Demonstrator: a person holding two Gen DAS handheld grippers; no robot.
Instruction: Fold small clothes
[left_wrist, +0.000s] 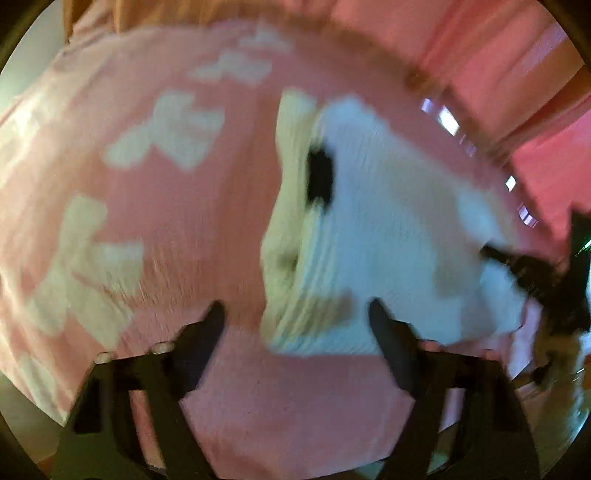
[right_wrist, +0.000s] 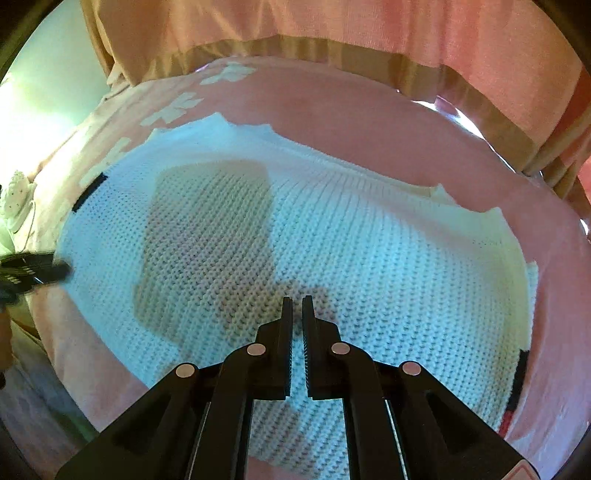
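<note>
Pink bedspread (right_wrist: 332, 122) with pale blocky patches covers the surface. White knit garment (right_wrist: 332, 236) lies flat on it, filling the right wrist view's centre; its black tag (right_wrist: 89, 192) sits at 9 o'clock. Left gripper (left_wrist: 297, 314) hangs wide open over the garment's blurred edge. Right gripper (right_wrist: 297, 306) nearly closed, narrow gap, pinching nothing, above the knit.

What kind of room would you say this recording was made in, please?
Probably a bedroom: a white knit garment lies on a pink bedspread with pale patches, and pink curtains hang behind it.
</note>
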